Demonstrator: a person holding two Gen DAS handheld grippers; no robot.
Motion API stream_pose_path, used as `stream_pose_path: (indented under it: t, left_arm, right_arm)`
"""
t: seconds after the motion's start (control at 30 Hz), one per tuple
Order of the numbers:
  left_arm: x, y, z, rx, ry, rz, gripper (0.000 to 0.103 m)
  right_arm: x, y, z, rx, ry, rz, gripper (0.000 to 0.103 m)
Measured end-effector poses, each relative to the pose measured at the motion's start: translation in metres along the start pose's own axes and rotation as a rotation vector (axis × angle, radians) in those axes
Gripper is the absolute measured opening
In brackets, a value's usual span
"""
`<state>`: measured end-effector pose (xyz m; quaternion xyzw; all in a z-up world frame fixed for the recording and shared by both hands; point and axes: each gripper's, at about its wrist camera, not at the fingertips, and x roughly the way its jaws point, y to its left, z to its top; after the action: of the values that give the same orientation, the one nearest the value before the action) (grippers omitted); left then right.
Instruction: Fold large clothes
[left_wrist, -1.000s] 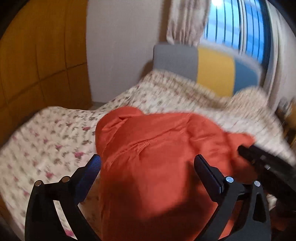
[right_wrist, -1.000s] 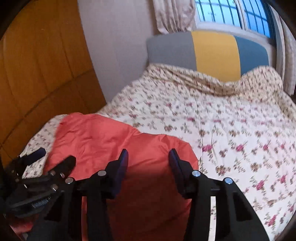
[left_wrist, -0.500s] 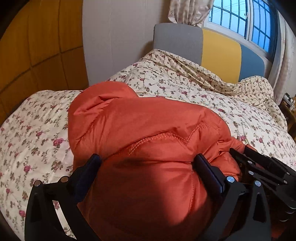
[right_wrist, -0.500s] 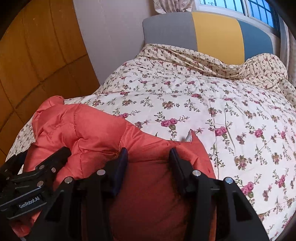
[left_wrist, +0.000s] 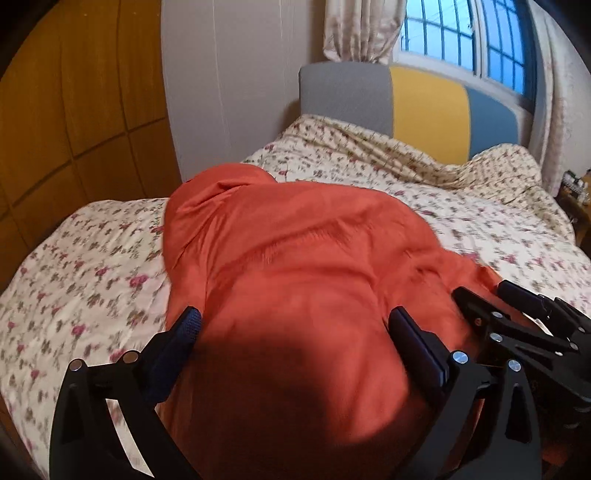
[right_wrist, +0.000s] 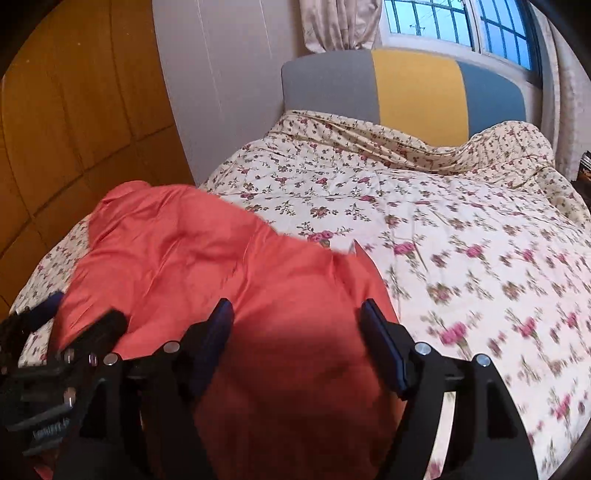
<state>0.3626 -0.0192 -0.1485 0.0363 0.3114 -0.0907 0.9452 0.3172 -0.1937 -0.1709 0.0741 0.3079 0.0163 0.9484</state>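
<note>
A bulky orange-red padded jacket (left_wrist: 295, 280) lies bunched on the near left part of the bed; it also shows in the right wrist view (right_wrist: 229, 280). My left gripper (left_wrist: 295, 328) is open, its jaws wide apart over the jacket's near part. My right gripper (right_wrist: 295, 325) is open too, over the jacket's right end. Each gripper shows in the other's view: the right gripper (left_wrist: 517, 317) at the jacket's right edge, the left gripper (right_wrist: 66, 332) at its left edge. The jacket's near edge is hidden below both grippers.
The bed has a floral quilt (right_wrist: 461, 240), rumpled near the grey, yellow and blue headboard (right_wrist: 406, 92). A wooden wardrobe (left_wrist: 66, 110) stands at the left. A window (right_wrist: 461, 26) with a curtain is behind the headboard. A bedside stand (left_wrist: 576, 199) is at the far right.
Both grippers have lifted and pulled back a little from the jacket. The right gripper's jaws have spread wider. The jacket has settled flatter on the bed.
</note>
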Motion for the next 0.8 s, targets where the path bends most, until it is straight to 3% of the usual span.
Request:
stream_pose_path:
  t: [0.2, 0.43, 0.63, 0.8]
  left_arm:
    - [-0.048, 0.017, -0.037, -0.035, -0.036, -0.045, 0.1]
    - [-0.098, 0.033, -0.063, -0.116, -0.033, -0.008, 0.1]
    - [-0.132, 0.044, -0.077, -0.11, -0.036, 0.064, 0.1]
    - [-0.162, 0.053, -0.09, -0.14, -0.052, 0.052, 0.1]
  right_arm:
    - [-0.051, 0.008, -0.018, -0.012, 0.007, 0.003, 0.077]
    - [-0.101, 0.02, -0.045, -0.05, 0.014, -0.005, 0.1]
    - [-0.132, 0.02, -0.061, -0.045, 0.019, 0.011, 0.101]
    - [-0.164, 0.028, -0.072, -0.052, -0.003, 0.023, 0.101]
